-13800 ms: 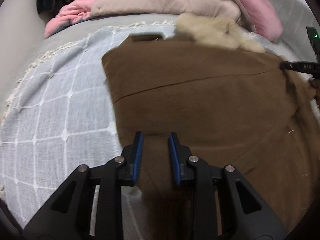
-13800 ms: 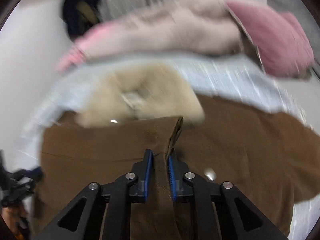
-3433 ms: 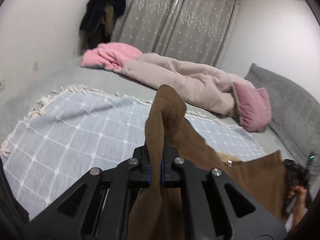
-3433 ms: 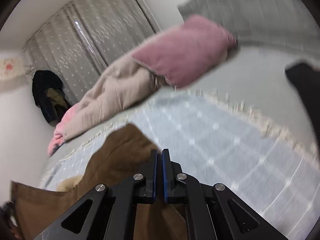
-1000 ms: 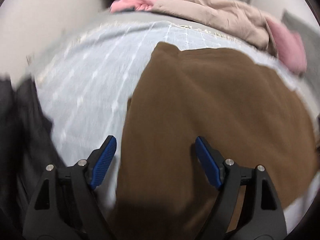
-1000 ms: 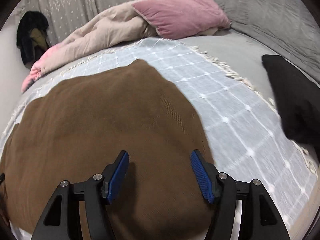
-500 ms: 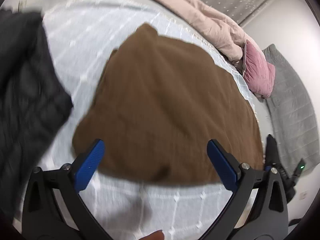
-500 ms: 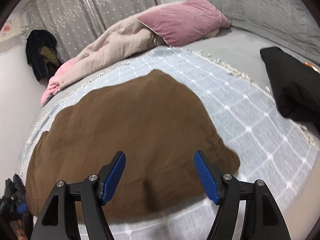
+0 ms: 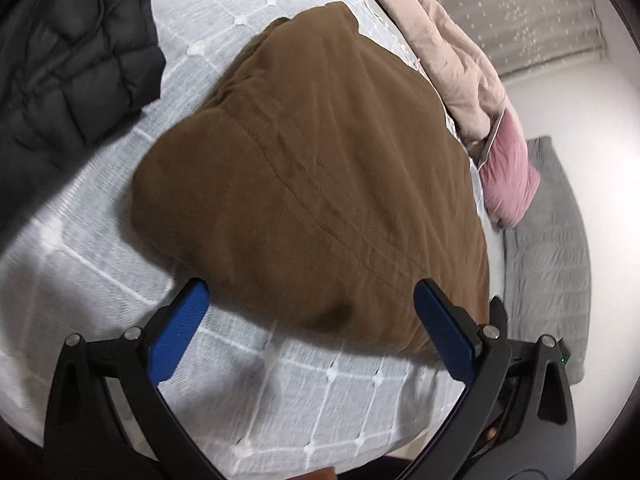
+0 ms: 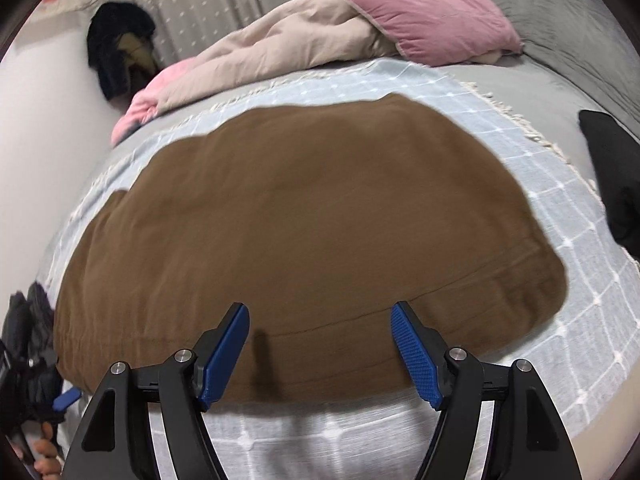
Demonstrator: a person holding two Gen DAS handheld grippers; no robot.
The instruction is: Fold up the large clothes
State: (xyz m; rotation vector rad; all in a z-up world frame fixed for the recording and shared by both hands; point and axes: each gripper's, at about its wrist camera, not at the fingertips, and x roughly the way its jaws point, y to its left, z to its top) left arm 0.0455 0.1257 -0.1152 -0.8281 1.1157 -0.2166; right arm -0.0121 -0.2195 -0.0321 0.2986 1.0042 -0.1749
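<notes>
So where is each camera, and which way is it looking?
Left wrist: sits on the left gripper, looking down over the brown garment toward a black jacket; its open fingers and a fingertip show.
Right wrist: sits on the right gripper, looking across the garment toward the pink pillow; its open fingers show, plus the left gripper at the lower left.
Both share the garment, checked blanket and pillow.

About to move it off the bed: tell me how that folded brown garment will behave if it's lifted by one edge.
The brown garment is soft cloth lying in rounded, puffy folds, so it would likely sag and unfold. It covers much of the checked blanket and looks thick, so probably heavyish. Its surface looks matte, so probably not slippery. Both grippers are open.
</notes>
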